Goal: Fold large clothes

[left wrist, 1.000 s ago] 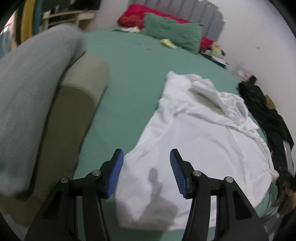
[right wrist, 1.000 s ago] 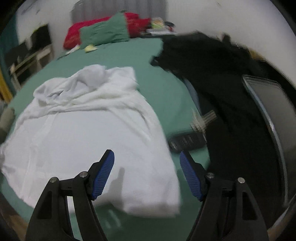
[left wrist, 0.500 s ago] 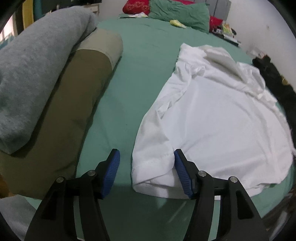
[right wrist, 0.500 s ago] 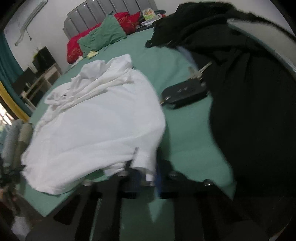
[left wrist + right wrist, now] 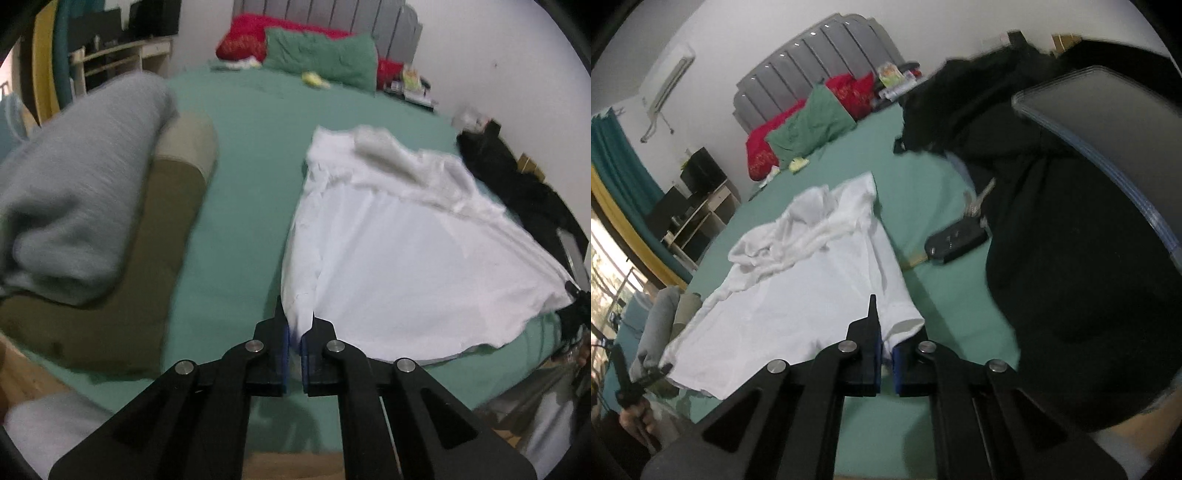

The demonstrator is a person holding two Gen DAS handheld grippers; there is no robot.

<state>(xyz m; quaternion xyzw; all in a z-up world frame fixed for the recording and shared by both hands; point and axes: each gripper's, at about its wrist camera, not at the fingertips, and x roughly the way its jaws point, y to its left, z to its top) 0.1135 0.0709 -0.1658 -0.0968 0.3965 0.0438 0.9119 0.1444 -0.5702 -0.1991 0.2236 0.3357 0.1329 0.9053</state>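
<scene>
A large white shirt lies spread on the green bed, its bunched collar end toward the headboard. My left gripper is shut on the shirt's near left hem corner and lifts it slightly. In the right wrist view the same shirt shows, and my right gripper is shut on its near right hem corner. The left gripper also appears at the far left of the right wrist view, holding the other corner.
A rolled grey blanket and an olive one lie left of the shirt. A black garment pile, a car key and a dark tray lie to the right. Green and red pillows stand at the headboard.
Both grippers came down onto the shirt's near hem and closed on its two corners. The hem is now raised a little off the bed and the shirt is pulled taut.
</scene>
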